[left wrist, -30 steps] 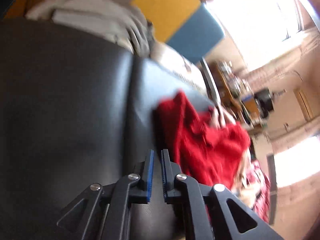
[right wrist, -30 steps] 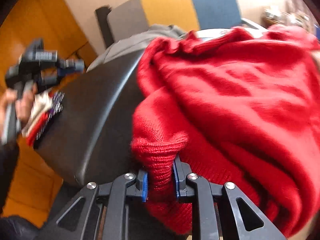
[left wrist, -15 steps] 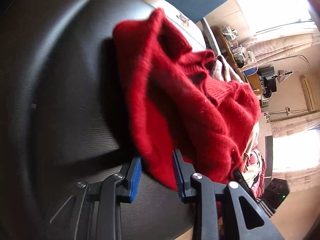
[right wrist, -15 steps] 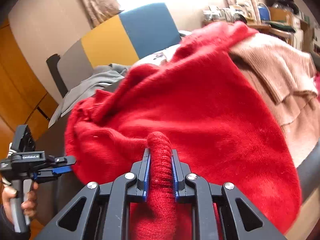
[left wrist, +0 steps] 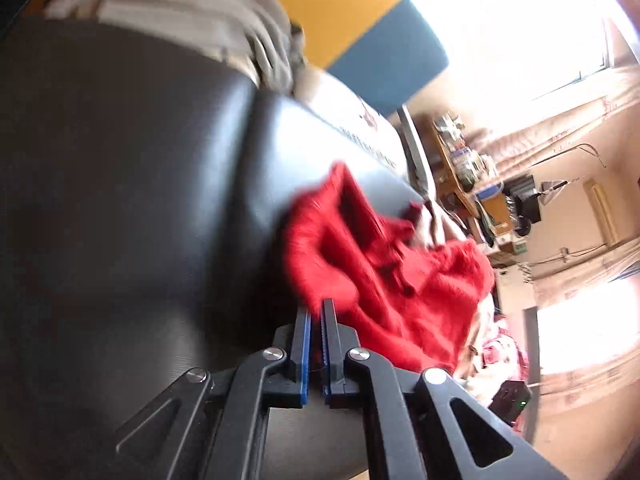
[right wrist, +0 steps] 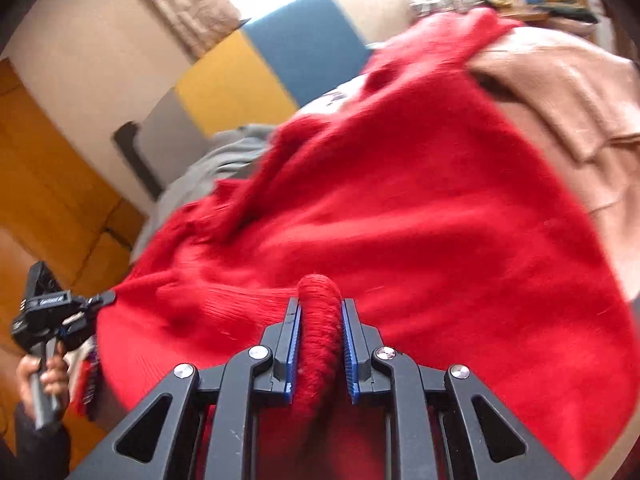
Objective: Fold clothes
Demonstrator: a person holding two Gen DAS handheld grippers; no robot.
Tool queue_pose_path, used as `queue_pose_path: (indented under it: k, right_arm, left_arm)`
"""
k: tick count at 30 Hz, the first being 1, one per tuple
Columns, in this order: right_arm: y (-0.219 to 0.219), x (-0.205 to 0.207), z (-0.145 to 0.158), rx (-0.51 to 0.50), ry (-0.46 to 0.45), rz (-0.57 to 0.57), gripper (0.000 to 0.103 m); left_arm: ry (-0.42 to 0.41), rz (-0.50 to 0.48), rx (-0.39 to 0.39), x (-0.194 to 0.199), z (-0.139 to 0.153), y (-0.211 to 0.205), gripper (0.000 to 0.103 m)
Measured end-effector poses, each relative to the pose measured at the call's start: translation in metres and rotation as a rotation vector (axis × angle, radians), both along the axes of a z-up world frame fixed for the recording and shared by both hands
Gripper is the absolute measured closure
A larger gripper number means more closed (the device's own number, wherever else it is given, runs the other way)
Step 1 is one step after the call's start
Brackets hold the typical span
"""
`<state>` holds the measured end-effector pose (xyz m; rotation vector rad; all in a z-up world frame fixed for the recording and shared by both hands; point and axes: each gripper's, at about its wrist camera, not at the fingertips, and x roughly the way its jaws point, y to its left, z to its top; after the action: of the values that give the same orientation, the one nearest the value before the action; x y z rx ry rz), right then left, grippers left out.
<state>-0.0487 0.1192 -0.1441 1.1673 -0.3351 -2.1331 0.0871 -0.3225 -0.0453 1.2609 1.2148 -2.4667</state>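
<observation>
Red knitted sweater [right wrist: 400,208] lies bunched on a black leather cushion [left wrist: 120,208], its far side draped over a tan ribbed garment [right wrist: 560,92]. In the left wrist view the same red sweater [left wrist: 400,280] sits crumpled near the right edge of the cushion, blurred.

Right gripper [right wrist: 320,312]: clamped on a rolled, ribbed edge of the sweater, which fills the gap between the two blue-padded fingers [right wrist: 294,344]. The tool points forward into the bulk of the fabric, roughly level with the cushion surface.

Left gripper [left wrist: 316,320]: blue pads drawn almost together with only a thin slit between them. The tips reach the near edge of the sweater; whether any fabric is pinched cannot be told. In the right wrist view this left gripper [right wrist: 100,300] appears at far left, its tips touching the sweater's left edge, held upright by the handle in the person's left hand [right wrist: 42,376].

Grey cloth [left wrist: 192,12] lies piled beyond the cushion. A yellow-and-blue panel [left wrist: 360,28] stands behind it.
</observation>
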Motion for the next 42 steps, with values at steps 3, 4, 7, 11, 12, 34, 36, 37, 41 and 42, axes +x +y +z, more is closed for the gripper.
queue_pose_path:
  k: [3,4,7,11,12,34,36,37,41,42]
  right_arm:
    - [-0.039,0.028,-0.007,-0.046,-0.071,0.126,0.086]
    - [-0.057,0.043,-0.012,-0.065,-0.099,0.185,0.086]
    - [-0.110,0.087,-0.025,-0.065,-0.140,0.340,0.086]
    - [-0.152,0.130,-0.041,-0.079,-0.211,0.451,0.079]
    - [-0.158,0.137,-0.043,-0.069,-0.225,0.466,0.075]
    - [-0.052,0.113,-0.034,0.401,0.139,0.255,0.033]
    - [-0.046,0.107,-0.038,0.447,0.167,0.235,0.021]
    - [-0.043,0.104,-0.040,0.470,0.181,0.225,0.019]
    - [-0.064,0.107,-0.038,0.431,0.118,0.351,0.006]
    - [-0.072,0.109,-0.036,0.400,0.104,0.386,0.006]
  left_arm:
    - [-0.034,0.080,-0.070,0.032,0.014,-0.036,0.103]
    - [-0.050,0.118,-0.087,0.043,0.016,-0.052,0.103]
    - [-0.087,0.199,-0.125,0.071,0.018,-0.094,0.103]
    - [-0.123,0.120,-0.091,0.087,-0.003,-0.092,0.098]
    - [-0.129,0.089,-0.065,0.084,-0.014,-0.080,0.097]
    - [-0.175,-0.209,-0.304,0.004,-0.086,0.089,0.092]
    - [-0.166,-0.201,-0.298,0.005,-0.081,0.082,0.097]
    - [-0.160,-0.174,-0.264,0.008,-0.078,0.072,0.097]
    - [-0.094,-0.004,-0.246,0.038,-0.049,0.019,0.097]
    - [-0.081,0.050,-0.262,0.051,-0.037,0.001,0.098]
